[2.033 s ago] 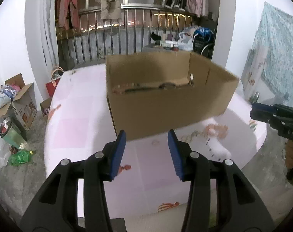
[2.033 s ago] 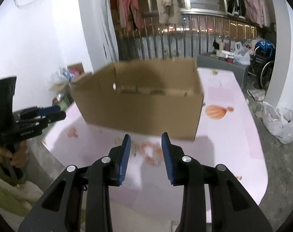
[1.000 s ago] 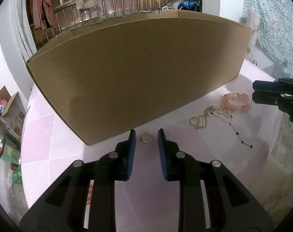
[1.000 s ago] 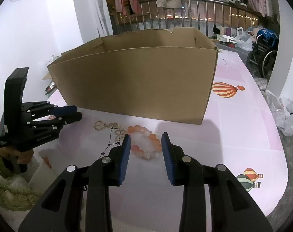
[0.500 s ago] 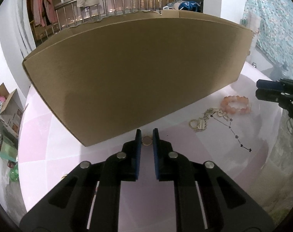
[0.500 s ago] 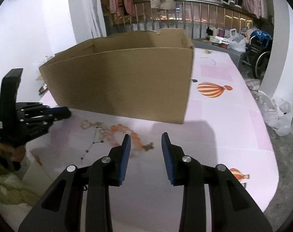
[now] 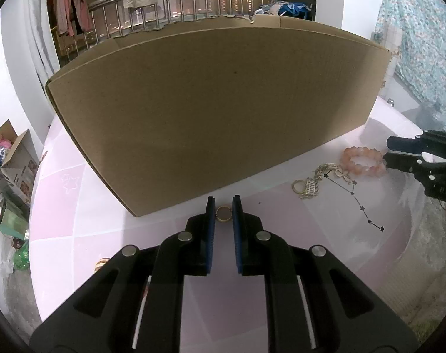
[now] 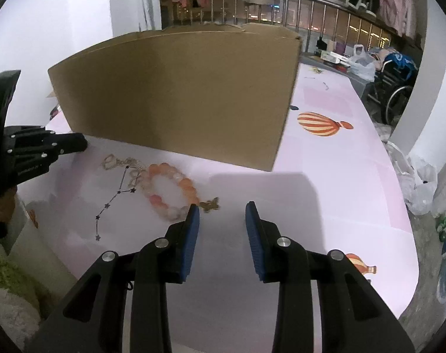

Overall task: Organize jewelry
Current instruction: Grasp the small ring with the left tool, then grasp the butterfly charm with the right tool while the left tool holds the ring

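Observation:
A small gold ring (image 7: 223,213) lies on the pink tablecloth just in front of the cardboard box (image 7: 217,111). My left gripper (image 7: 223,206) is shut on it, blue pads against both sides. A pink bead bracelet (image 8: 190,188), a black star necklace (image 8: 117,194) and a gold chain cluster (image 8: 117,161) lie in front of the box (image 8: 178,88). My right gripper (image 8: 222,214) stands open just right of the bracelet, nothing between its fingers. A small gold butterfly charm (image 8: 209,204) sits by its left fingertip. In the left wrist view the right gripper (image 7: 387,149) points at the bracelet (image 7: 349,164).
The box is tall and blocks the table behind it. The table edge (image 8: 411,235) curves round at the right. A plastic bag (image 8: 419,182) and a wheelchair (image 8: 396,94) stand on the floor beyond it. Boxes and bottles (image 7: 11,161) lie on the floor at the left.
The left jaws have closed in from either side of the ring until they touch it. The right gripper has swung to the right, so the bracelet now lies left of its fingers.

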`<state>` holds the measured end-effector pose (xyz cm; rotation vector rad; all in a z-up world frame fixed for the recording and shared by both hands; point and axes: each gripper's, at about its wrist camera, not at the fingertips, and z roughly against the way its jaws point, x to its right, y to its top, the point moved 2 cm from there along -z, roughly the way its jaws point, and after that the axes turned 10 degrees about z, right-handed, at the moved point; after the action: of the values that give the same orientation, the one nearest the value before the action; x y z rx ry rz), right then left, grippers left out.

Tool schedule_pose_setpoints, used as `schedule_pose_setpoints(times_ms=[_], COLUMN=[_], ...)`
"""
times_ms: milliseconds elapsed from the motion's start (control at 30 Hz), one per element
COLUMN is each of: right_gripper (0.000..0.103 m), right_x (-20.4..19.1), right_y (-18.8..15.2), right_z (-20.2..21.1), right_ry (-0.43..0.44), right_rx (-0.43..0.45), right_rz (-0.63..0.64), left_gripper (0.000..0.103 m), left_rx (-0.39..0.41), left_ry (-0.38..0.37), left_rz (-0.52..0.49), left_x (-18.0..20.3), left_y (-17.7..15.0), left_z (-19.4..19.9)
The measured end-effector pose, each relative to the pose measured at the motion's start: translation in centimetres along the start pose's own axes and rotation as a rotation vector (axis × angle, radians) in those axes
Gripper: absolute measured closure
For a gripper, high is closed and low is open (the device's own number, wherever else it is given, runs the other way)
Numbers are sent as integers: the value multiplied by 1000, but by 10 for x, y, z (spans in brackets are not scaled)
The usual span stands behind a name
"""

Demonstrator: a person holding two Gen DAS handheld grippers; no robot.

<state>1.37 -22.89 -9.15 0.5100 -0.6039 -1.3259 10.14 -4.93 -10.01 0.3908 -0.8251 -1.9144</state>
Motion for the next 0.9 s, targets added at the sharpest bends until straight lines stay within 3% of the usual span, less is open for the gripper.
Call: schedule_pose_setpoints(times_ms=[333,700,900], right_gripper=[71,90,90], right_x=[-3,7,7], right_y=[6,15,16], right_z=[-5,-13,-14], right_ry=[19,27,27], right_rx=[5,-35,-45], right_rz=[-17,-84,-97], left_gripper=[92,92,92], left_rx=[2,3,4], left_ry=[-1,-1,0], left_rz=[1,4,7], left_x=[0,0,1], left_y=[-1,0,0], left_z=[0,0,-1])
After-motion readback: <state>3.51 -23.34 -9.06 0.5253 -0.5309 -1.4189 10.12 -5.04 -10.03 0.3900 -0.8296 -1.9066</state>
